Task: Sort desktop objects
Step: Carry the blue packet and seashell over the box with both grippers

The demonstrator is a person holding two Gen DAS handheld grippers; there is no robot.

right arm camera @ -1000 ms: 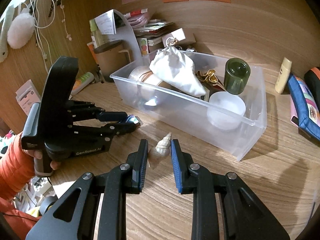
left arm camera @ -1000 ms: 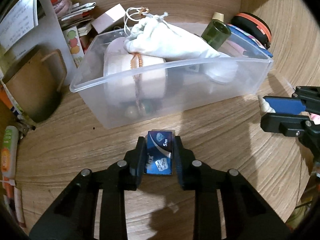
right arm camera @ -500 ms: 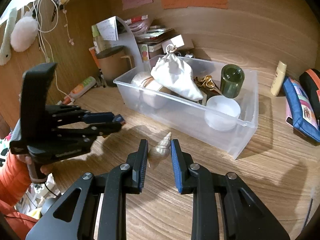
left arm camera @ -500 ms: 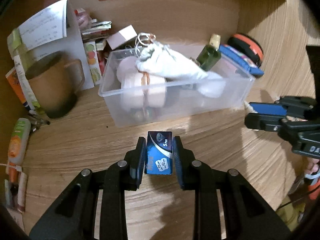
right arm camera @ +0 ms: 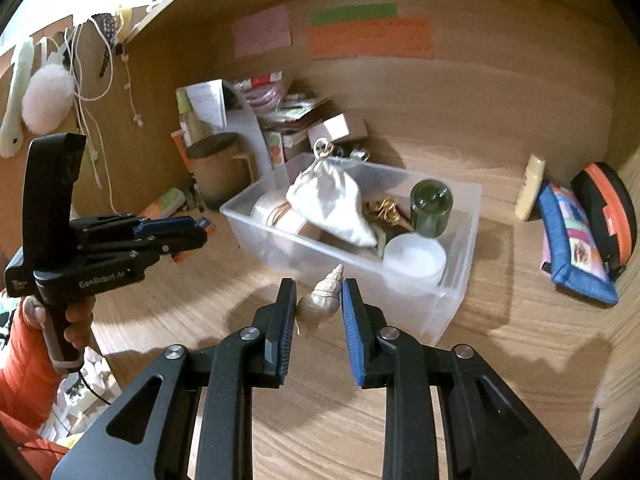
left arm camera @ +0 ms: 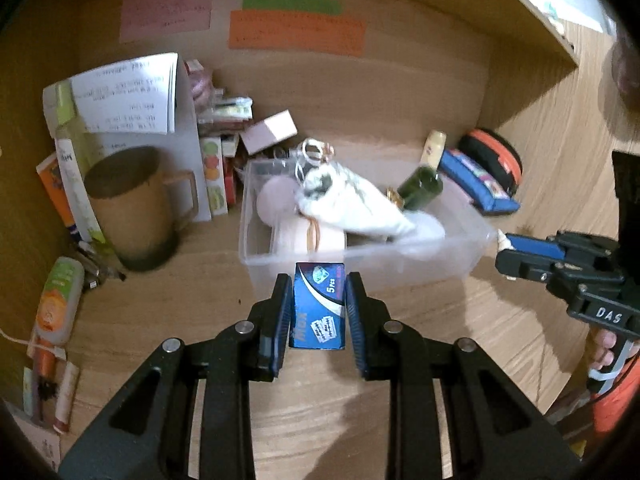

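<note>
1. Blue cardboard — the small box [left arm camera: 319, 311] printed "5 pcs" is pinched flat between the left gripper [left arm camera: 318, 316] pads, and both tools now sit higher and farther back from the clear plastic bin [right arm camera: 460, 280] than a second ago, so more of the back wall shows.
2. The right gripper [right arm camera: 319, 312] clamps a cream spiral seashell [right arm camera: 322, 303], ribbed, its pointed tip toward the bin.
3. Both things hang above the wooden desk [right arm camera: 500, 340], just before the bin's front wall.
4. Inside the bin: a white cloth pouch [right arm camera: 332, 204], a dark green glass jar [right arm camera: 431, 209], a white round cup [right arm camera: 416, 258].
5. A brown mug [left arm camera: 132, 208] stands near the desk's back left corner — a blue padded case [right arm camera: 572, 240] lies toward the right edge.
</note>
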